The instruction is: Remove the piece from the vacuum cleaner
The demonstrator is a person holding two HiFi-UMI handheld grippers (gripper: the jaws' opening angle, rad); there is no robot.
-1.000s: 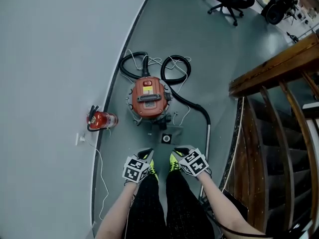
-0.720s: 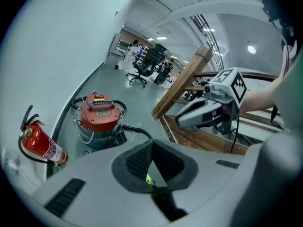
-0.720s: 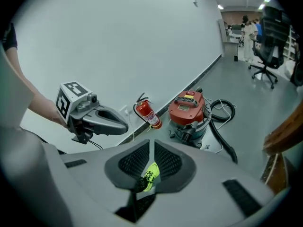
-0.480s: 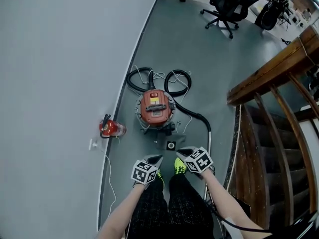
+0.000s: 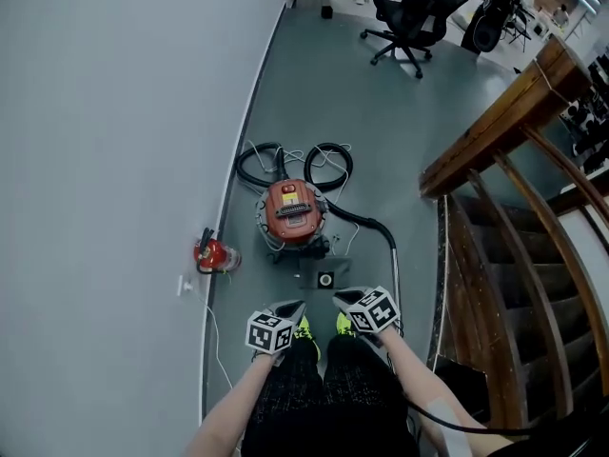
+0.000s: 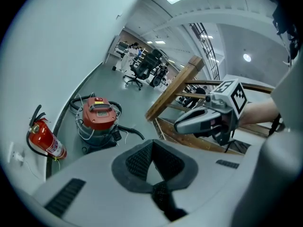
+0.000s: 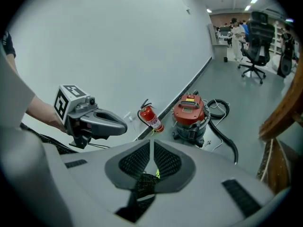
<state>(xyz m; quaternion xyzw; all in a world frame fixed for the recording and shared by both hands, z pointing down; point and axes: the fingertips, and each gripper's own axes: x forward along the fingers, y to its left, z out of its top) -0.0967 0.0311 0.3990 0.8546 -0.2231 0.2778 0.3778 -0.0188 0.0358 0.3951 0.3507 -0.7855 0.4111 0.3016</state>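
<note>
Silver rigid wand tube (image 5: 396, 260): the near end is hidden behind your right gripper (image 7: 151, 162), so you cannot see where it stops.
Grey square part with a dark round centre (image 5: 325, 279): lies on the floor just in front of the vacuum. It is too small to identify, and you cannot tell whether it touches the vacuum.
Yellow-green shoes (image 5: 304, 329): mostly covered by your left gripper (image 6: 152, 161) and right gripper.
Red round canister vacuum cleaner (image 5: 291, 209): stands upright on the grey floor (image 5: 381, 112), near the white wall (image 5: 114, 112), ahead of your feet and well apart from both grippers. The lid faces up. The dark handle bar on the lid runs left to right in the head view.
Black flexible hose (image 5: 366, 222): loops on the far side of the vacuum, then curves right and toward you into the wand tube. The tube's long axis runs toward you beside the wooden stair railing (image 5: 495, 122).
Canister contents: the lid is on, so the inside is not visible.
Red fire extinguisher (image 5: 211, 253): at the foot of the wall, left of the vacuum.
Left gripper state: jaws fully together, holding nothing.
Right gripper state: jaws together but for a thin slit, nothing between them.
</note>
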